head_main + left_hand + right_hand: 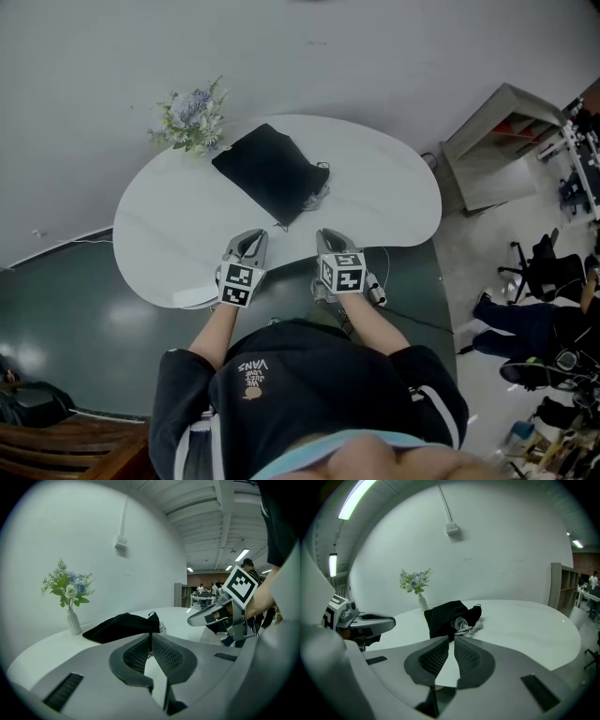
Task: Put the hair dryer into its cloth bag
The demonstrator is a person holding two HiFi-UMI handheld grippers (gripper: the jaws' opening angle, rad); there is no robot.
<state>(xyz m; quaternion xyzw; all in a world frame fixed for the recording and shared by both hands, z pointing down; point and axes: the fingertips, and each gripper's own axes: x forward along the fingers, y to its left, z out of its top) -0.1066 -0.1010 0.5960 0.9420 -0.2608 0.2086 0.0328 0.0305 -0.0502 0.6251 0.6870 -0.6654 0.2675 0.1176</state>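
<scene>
Nearest the person, on the near side of the bag, the left gripper [251, 234] and the right gripper [330, 234] hover side by side over the front edge of the white desk [394, 192]. Both pairs of jaws are pressed together with nothing between them.

Just beyond them lies the black cloth bag [267, 169], flat on the desk with its mouth turned toward the right gripper. A coil of white cord [461, 624] spills out of that mouth. The hair dryer itself does not show, so it is most likely already inside the bag, with only the cord left out.

If so, the job is nearly finished. To finish it well, spread the right jaws before reaching in. Pinch the cord at its loop rather than the cloth, while the left jaws hold the rim of the mouth up so the cord slides in without dragging the bag across the desk.

Beyond the bag's far left corner stands a small vase of flowers [192, 117], well out of the way.
</scene>
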